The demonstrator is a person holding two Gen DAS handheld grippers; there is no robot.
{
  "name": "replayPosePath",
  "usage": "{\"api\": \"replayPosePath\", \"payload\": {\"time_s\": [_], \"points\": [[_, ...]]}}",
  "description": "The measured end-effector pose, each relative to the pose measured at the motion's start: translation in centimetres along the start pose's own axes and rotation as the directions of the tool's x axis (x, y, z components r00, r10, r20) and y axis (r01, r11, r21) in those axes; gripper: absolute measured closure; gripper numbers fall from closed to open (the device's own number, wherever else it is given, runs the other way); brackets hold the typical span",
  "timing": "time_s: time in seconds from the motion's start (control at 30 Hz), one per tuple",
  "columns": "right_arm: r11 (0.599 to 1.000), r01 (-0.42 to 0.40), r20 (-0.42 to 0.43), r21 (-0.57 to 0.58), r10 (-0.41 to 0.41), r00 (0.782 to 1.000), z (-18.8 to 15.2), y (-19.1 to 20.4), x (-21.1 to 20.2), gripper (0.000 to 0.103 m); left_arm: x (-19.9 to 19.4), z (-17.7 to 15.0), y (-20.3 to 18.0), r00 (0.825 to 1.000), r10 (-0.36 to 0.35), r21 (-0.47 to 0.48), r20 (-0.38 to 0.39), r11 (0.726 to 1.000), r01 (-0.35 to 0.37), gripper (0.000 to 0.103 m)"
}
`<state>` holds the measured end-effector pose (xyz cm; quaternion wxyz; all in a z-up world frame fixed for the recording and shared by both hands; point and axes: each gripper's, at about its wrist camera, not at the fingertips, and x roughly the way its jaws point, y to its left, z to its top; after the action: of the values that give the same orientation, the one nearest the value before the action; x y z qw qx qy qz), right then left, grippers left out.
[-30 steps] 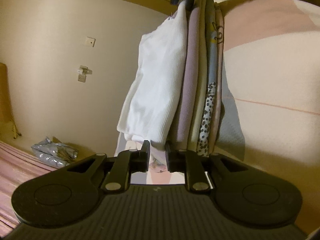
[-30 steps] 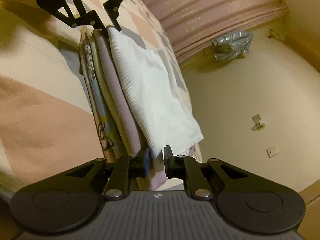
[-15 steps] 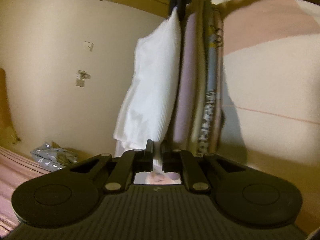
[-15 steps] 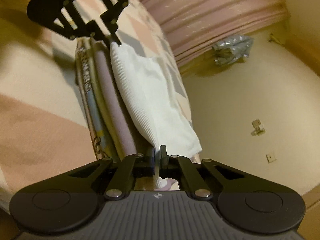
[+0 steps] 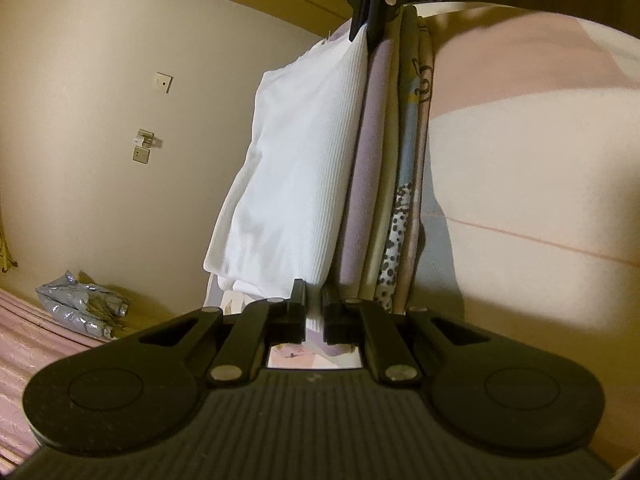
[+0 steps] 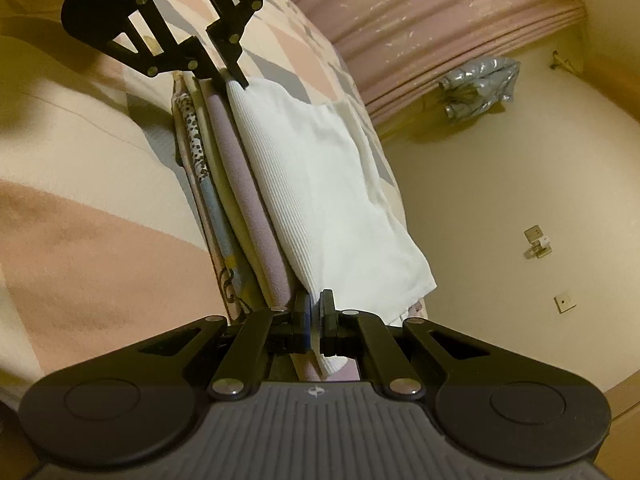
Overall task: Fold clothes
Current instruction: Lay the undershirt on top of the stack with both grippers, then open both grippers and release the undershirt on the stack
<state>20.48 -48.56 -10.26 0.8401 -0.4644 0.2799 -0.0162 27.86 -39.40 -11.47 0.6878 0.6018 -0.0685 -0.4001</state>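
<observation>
Left wrist view: a folded white cloth (image 5: 304,168), lying on a stack of folded clothes (image 5: 400,168) on the bed (image 5: 520,160), is pinched at opposite ends by the left gripper (image 5: 314,312) and right gripper (image 6: 316,320).

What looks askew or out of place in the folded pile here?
The white ribbed garment on top of the stack of folded clothes sits uneven: its far edge bulges and overhangs past the neat layers beneath. Both grippers pinch its opposite ends. A crumpled silver bag lies on the floor.
</observation>
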Motion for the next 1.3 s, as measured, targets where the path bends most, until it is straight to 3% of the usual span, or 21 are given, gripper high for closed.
{"api": "replayPosePath", "payload": {"time_s": [0.73,0.9,1.0,1.13,1.3], "points": [[0.999,-0.047,-0.032,0.023,0.047,0.998,0.0,0.6,-0.3,0.098,1.0,-0.4,0.1,1.000,-0.023,0.005,0.001,1.000,0.023,0.097],[0.998,-0.039,-0.027,0.043,0.041,0.999,0.0,-0.1,-1.2,0.099,0.1,-1.3,0.4,1.000,-0.004,0.015,0.008,1.000,0.004,0.092],[0.996,-0.042,-0.020,0.074,0.044,0.999,-0.2,-1.0,-2.3,0.099,-0.7,-2.4,1.3,1.000,-0.002,-0.010,-0.011,1.000,0.001,0.085],[0.993,-0.045,-0.001,0.113,0.045,0.999,-0.8,-1.7,-3.8,0.098,-1.8,-4.1,3.1,0.999,0.026,-0.082,-0.045,0.996,-0.030,0.084],[0.971,-0.031,0.060,0.238,0.017,0.998,-0.7,-4.4,-4.7,0.098,-1.0,-3.7,6.7,0.998,0.046,-0.240,-0.037,0.969,-0.054,0.084]]}}
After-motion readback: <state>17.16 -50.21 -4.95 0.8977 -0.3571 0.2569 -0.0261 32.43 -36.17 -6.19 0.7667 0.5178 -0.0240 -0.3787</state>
